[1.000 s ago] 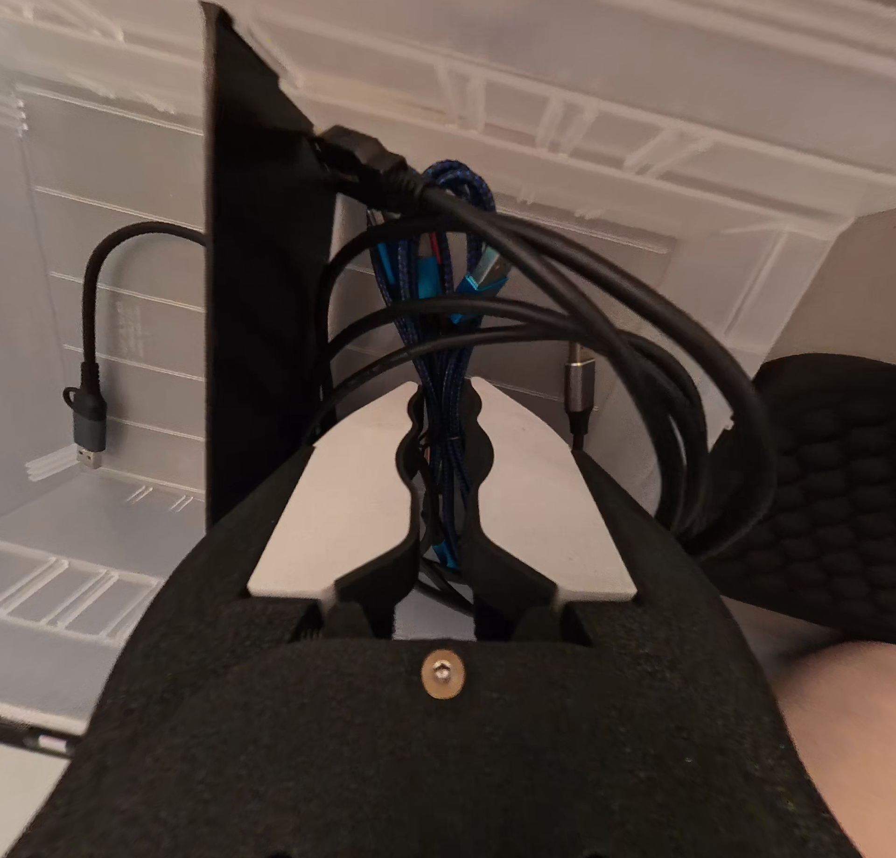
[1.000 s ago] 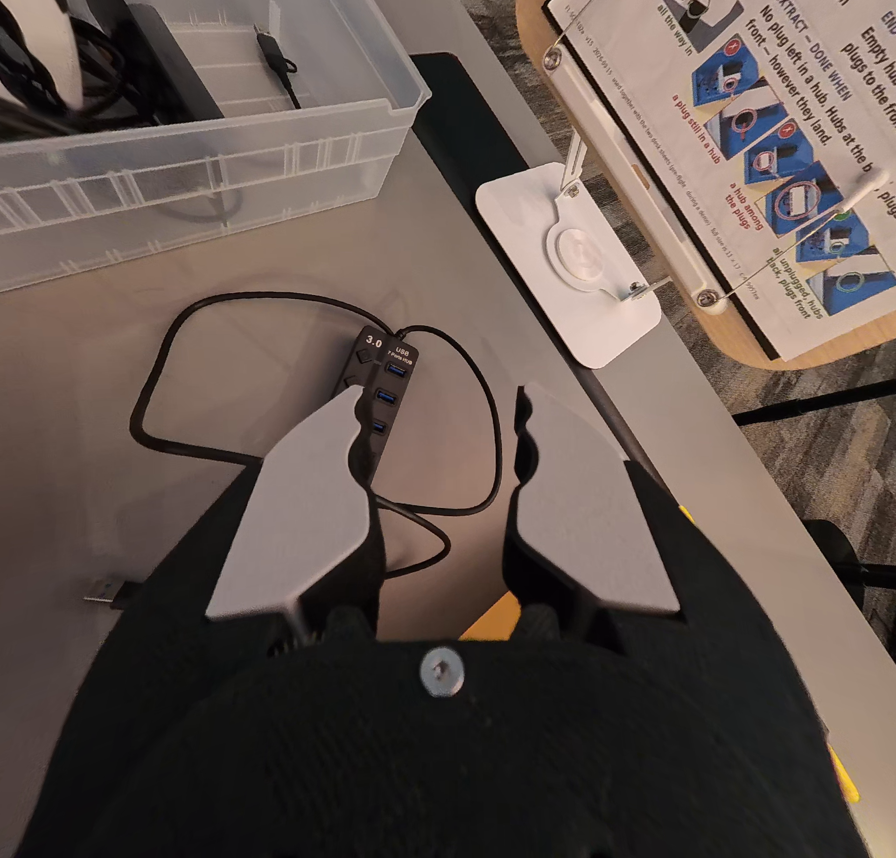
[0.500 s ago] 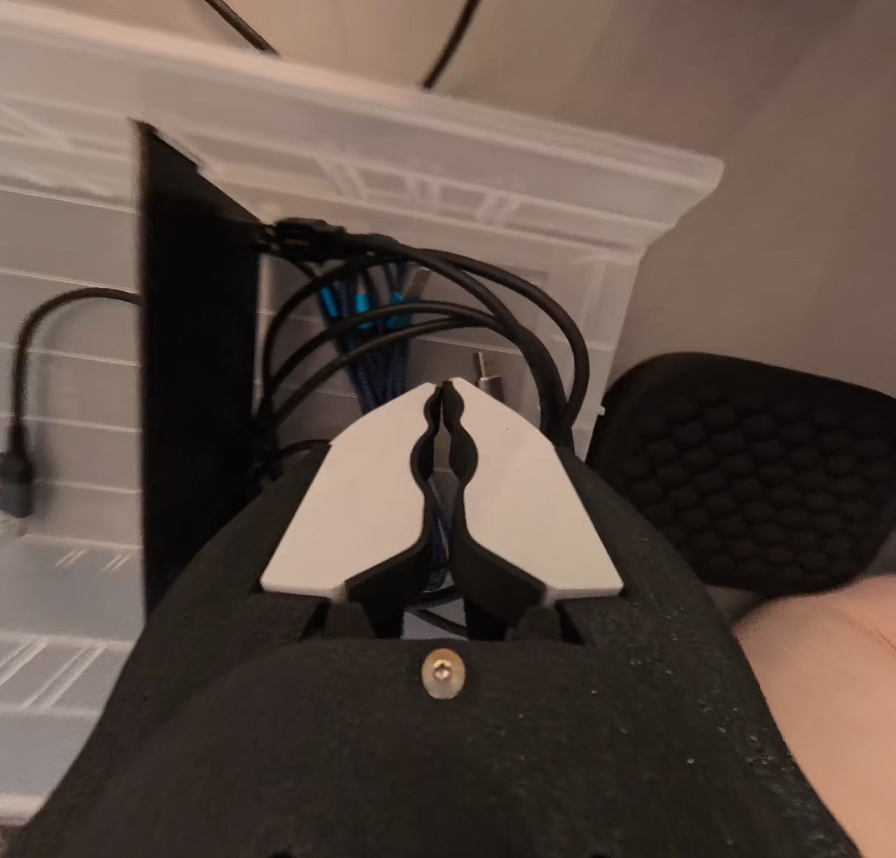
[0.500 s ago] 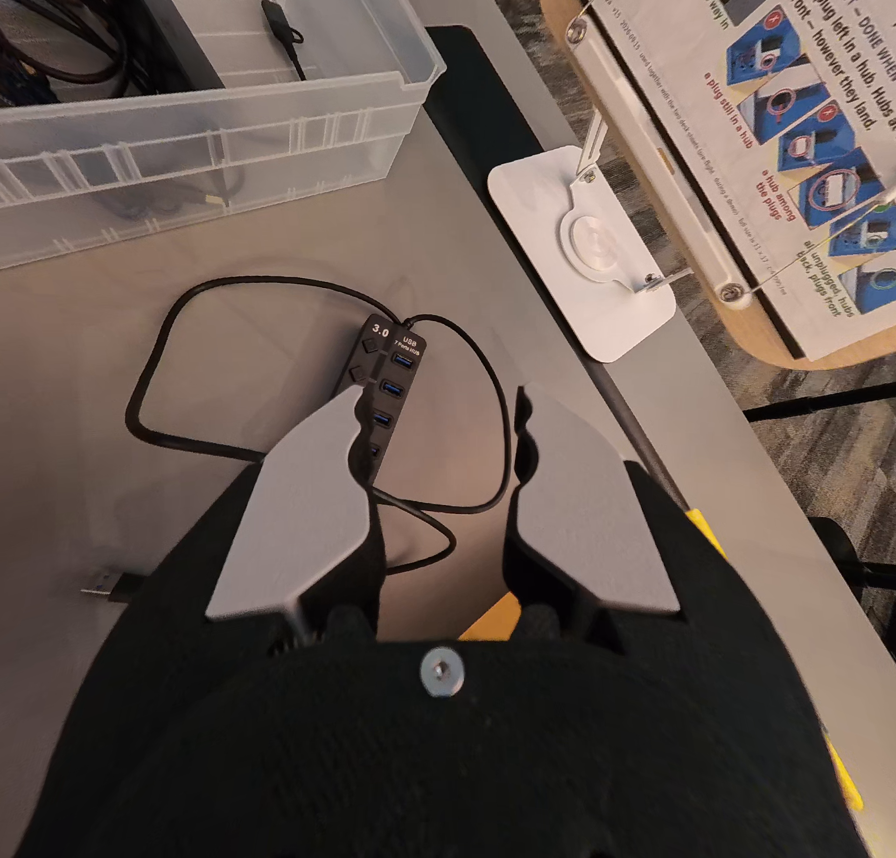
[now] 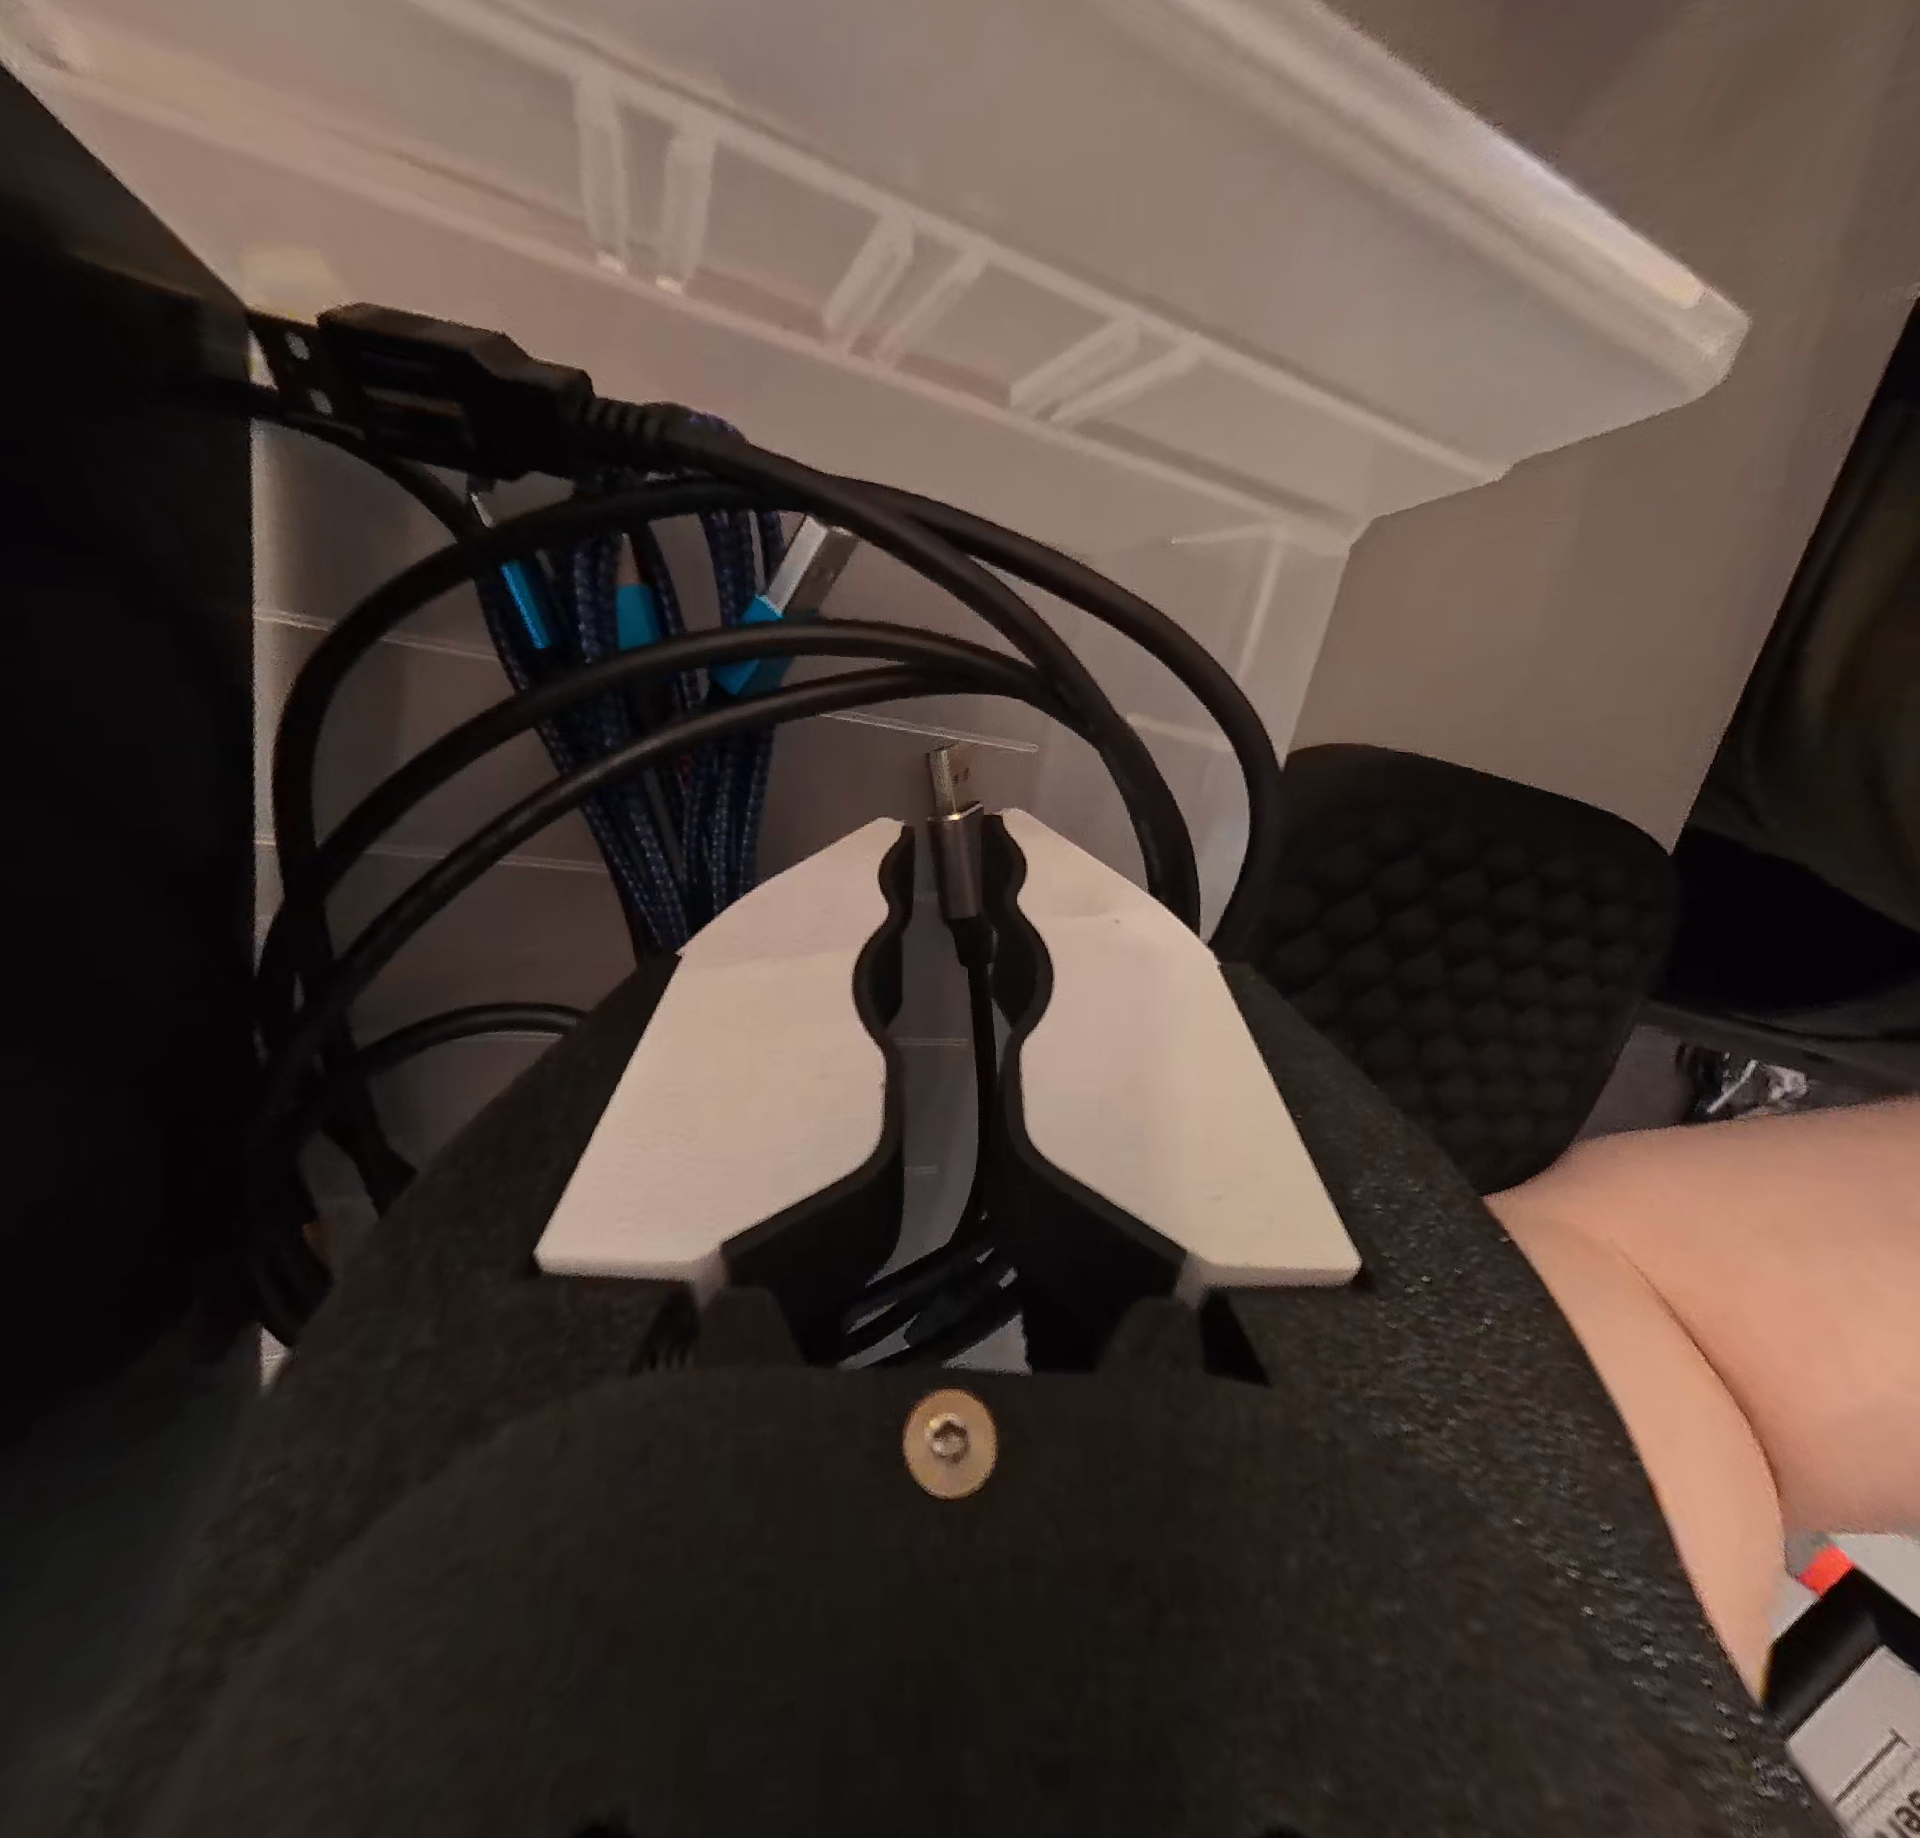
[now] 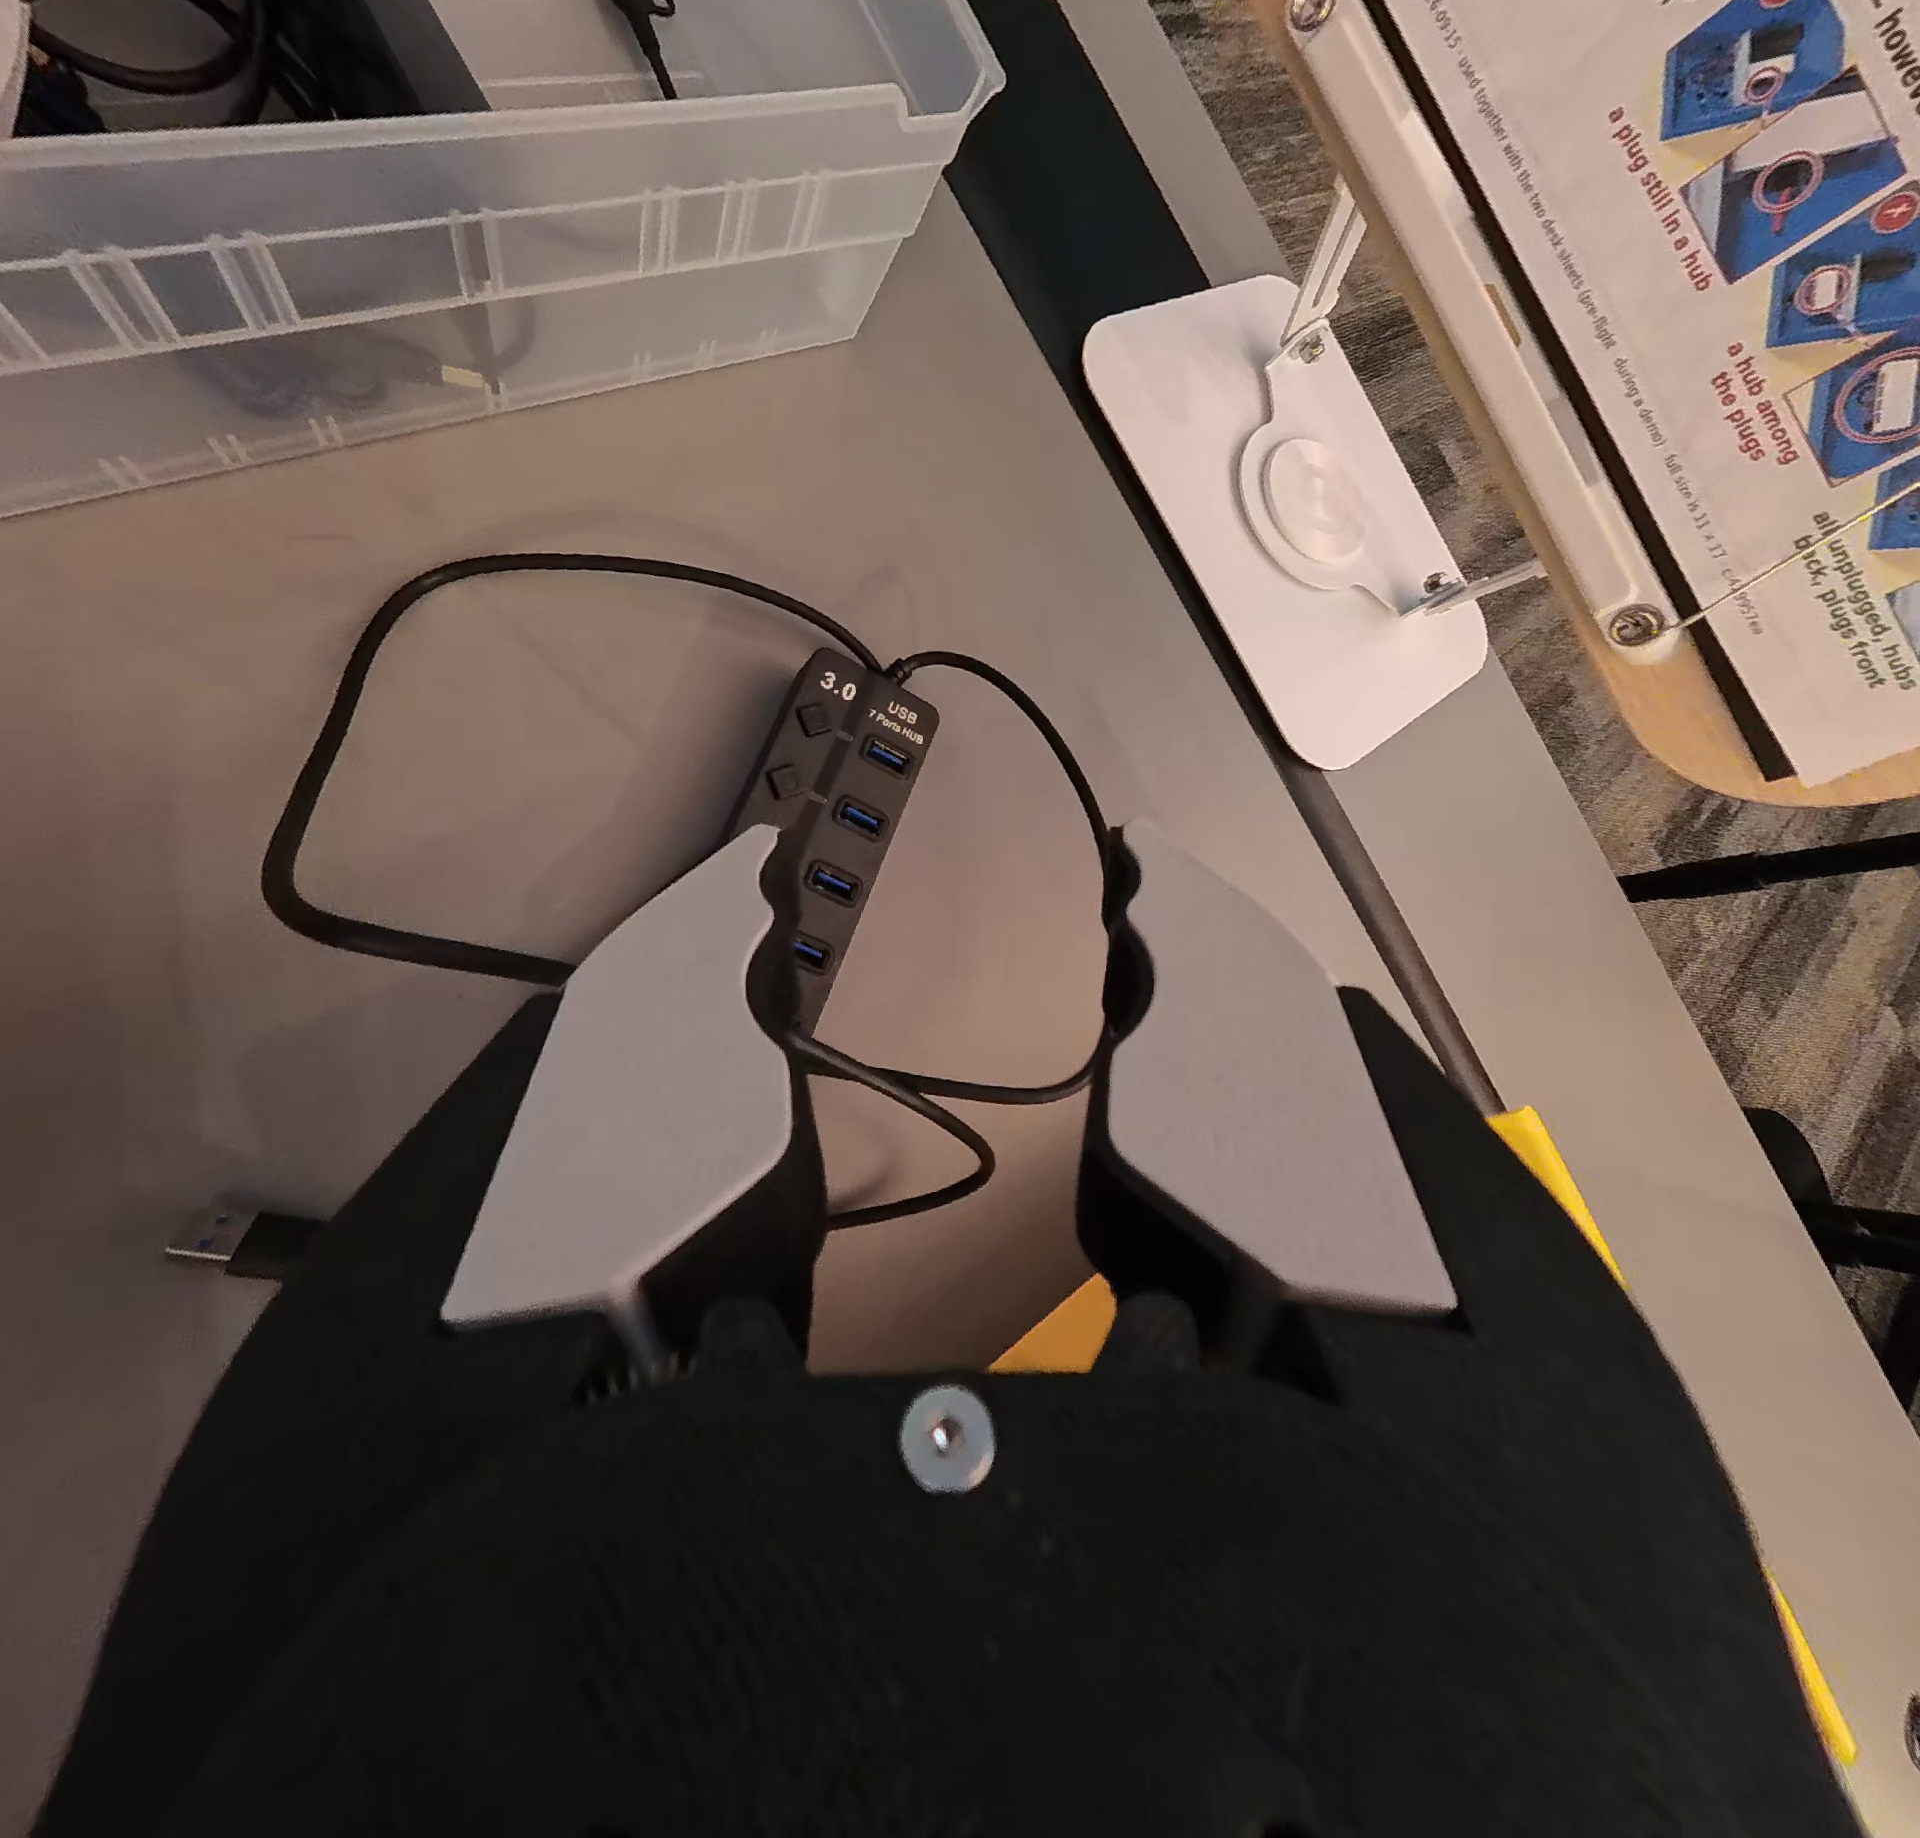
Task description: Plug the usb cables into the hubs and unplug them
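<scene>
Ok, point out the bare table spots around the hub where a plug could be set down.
Bare table lies left of the USB hub, outside its cable loop, and between the loop and the clear bin. It is crowded under the right tool, where the cable coils, and inside the bin.

L gripper (image 5: 951, 832) | jaws pinch grey USB plug (image 5: 956, 843); black cables (image 5: 727, 645) in clear bin (image 5: 1143, 261)

The lower end of the black USB hub (image 6: 844, 843) is hidden behind the right gripper's left finger (image 6: 644, 1092), its loose plug (image 6: 223, 1248) at the lower left half covered, and the instruction sheet (image 6: 1766, 261) cut off at the right edge.
</scene>
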The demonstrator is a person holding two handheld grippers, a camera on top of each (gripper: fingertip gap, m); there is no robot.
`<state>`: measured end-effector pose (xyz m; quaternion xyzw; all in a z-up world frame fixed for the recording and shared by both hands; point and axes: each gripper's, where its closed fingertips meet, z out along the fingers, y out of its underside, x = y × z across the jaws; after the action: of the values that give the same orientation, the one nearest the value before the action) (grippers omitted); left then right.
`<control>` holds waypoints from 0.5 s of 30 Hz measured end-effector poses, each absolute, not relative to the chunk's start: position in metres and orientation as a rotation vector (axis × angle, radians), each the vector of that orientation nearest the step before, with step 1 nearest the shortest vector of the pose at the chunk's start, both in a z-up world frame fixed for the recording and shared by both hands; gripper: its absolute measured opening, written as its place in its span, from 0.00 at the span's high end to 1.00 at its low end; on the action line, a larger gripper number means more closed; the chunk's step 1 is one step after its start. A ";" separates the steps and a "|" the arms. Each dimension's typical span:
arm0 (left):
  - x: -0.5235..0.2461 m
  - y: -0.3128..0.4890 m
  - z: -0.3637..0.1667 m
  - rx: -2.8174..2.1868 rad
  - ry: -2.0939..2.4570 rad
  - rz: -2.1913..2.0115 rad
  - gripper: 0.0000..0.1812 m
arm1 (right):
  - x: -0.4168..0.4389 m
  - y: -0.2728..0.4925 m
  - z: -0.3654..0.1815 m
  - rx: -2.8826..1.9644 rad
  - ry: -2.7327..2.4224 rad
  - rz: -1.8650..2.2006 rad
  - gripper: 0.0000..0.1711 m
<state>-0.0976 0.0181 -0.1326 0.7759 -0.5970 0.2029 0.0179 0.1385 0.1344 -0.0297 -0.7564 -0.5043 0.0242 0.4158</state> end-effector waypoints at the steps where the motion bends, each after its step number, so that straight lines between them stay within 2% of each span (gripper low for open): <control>1: -0.098 0.017 -0.133 2.398 -1.873 0.616 0.94 | 0.138 0.134 -0.030 -1.899 -1.270 0.061 0.66; 15: -0.101 0.010 -0.141 2.338 -1.938 0.361 0.92 | 0.135 0.131 -0.032 -1.890 -1.295 0.056 0.66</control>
<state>-0.1013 0.0099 -0.1410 0.7639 -0.6331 0.1178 0.0417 0.1346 0.1312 -0.0317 -0.7515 -0.5147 0.0224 0.4122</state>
